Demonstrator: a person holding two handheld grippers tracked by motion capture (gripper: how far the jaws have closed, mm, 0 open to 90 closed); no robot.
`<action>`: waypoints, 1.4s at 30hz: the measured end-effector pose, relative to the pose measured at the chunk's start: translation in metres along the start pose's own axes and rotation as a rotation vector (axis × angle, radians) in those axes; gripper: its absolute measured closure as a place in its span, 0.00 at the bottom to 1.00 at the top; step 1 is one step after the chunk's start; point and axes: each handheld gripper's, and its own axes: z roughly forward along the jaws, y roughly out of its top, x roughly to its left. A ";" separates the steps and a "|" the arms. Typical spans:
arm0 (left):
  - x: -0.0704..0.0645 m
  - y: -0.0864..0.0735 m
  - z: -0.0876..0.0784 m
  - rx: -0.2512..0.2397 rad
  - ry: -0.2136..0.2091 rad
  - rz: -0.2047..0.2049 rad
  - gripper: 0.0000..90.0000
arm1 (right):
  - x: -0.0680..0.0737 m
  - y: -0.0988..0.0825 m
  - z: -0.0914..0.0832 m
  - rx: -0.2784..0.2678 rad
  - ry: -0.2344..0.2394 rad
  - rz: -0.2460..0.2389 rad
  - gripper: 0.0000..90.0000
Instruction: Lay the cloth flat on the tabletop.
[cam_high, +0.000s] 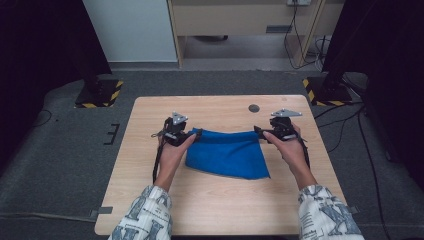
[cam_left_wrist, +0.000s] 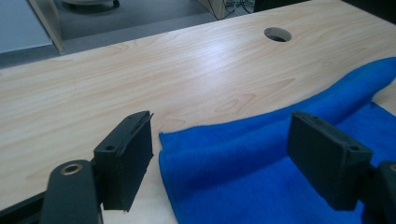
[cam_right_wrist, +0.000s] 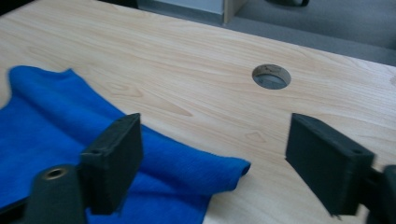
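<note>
Left to right across the wooden table (cam_high: 210, 200). At the left, the left hand (cam_high: 172, 152) carries the left gripper (cam_high: 194, 134), its jaws spread apart and released; no earlier picture is needed to see that the pads press on nothing. In the left gripper view the near-left corner of the blue cloth (cam_left_wrist: 243, 158) lies flat on the wood between the two black pads, clear of both. In the middle, the blue cloth (cam_high: 227, 154) rests folded on the table, its far edge running between the two grippers and its near edge slanting toward the right. Beyond it, on the far side, sits a round cable hole (cam_high: 254, 108). At the right, the right hand (cam_high: 290, 150) carries the right gripper (cam_high: 259, 132), likewise released, jaws wide; in the right gripper view the cloth's corner (cam_right_wrist: 224, 170) lies on the table between the pads, touching neither
</note>
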 end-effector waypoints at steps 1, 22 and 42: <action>-0.002 -0.008 -0.009 -0.002 -0.007 -0.001 0.24 | 0.002 -0.003 -0.005 -0.009 0.009 0.002 0.32; -0.017 -0.093 -0.072 0.032 -0.071 0.096 0.20 | 0.026 -0.099 -0.061 0.038 0.074 0.030 0.77; -0.030 -0.106 -0.050 0.156 -0.077 0.140 0.30 | 0.049 -0.122 -0.050 0.150 0.077 -0.109 0.70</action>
